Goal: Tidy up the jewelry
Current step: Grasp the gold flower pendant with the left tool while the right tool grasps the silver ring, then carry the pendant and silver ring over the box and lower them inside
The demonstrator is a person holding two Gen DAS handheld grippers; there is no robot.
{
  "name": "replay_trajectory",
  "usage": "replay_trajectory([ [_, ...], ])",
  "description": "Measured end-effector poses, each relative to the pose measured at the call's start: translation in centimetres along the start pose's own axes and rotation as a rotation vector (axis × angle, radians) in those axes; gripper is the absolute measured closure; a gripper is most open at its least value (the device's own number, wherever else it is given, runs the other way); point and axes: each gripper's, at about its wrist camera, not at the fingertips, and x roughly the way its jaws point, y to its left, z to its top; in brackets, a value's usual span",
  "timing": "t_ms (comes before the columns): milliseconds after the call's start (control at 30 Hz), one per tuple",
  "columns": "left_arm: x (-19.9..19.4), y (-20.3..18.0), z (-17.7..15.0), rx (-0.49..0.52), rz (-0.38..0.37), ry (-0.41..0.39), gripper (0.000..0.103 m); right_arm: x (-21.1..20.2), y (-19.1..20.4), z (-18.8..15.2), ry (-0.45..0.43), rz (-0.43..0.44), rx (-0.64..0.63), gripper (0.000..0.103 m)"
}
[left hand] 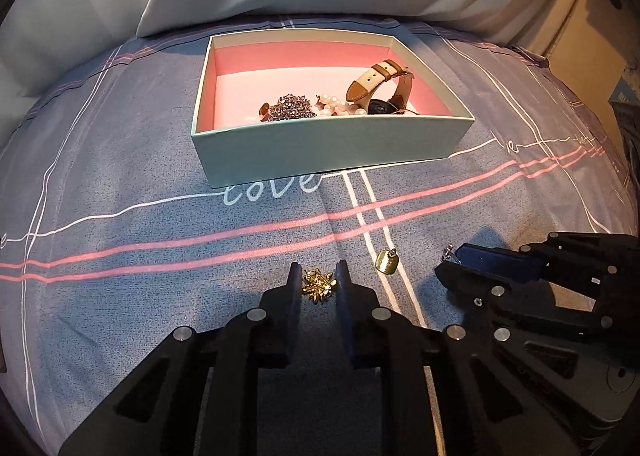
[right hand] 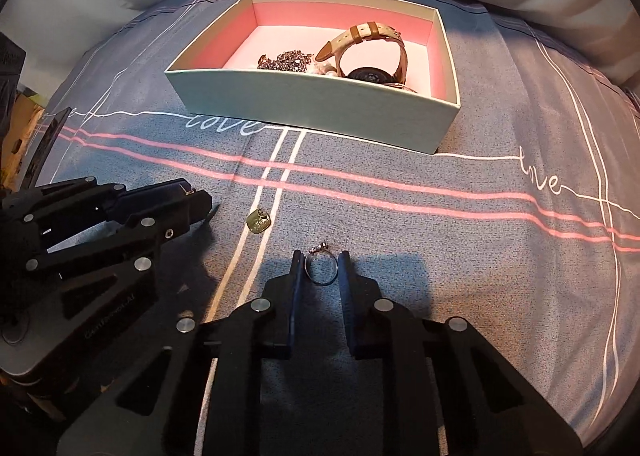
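Bedsheet [left hand: 160,160]: brooch [left hand: 319,285] in left gripper [left hand: 318,276], ring [right hand: 319,267] in right gripper [right hand: 320,262].

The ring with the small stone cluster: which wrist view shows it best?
The right wrist view. There the ring lies on the bedspread between the right gripper's fingers, its whole band visible. In the left wrist view only its stone cluster peeks out beside the right gripper.

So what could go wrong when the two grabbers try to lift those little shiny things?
The ring is thin and pinched only at its sides by the right gripper, so it might pop out. The spiky gold brooch in the left gripper could snag the bedsheet. Either could drop before reaching the box.
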Motion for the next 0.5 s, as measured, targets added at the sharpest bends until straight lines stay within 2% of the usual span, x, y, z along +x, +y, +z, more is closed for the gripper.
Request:
replay_trajectory([
  [200,-3.7,-0.5,0.9,-0.015,0.005,-0.053,0.086,-4.2,0.8,0.3,-0.082,-0.041,-0.019,0.085],
  [367,-10.1,-1.9,2.2,-0.017,0.039,-0.144,0.086,-10.7,1.6,1.2,-0.189,-0.083,-0.043,0.085],
  [500,-14.8,-3.2,3.4,0.006,0.040,-0.227,0.086,-15.0,2.6,2.0,-0.269,-0.081,-0.068,0.085],
])
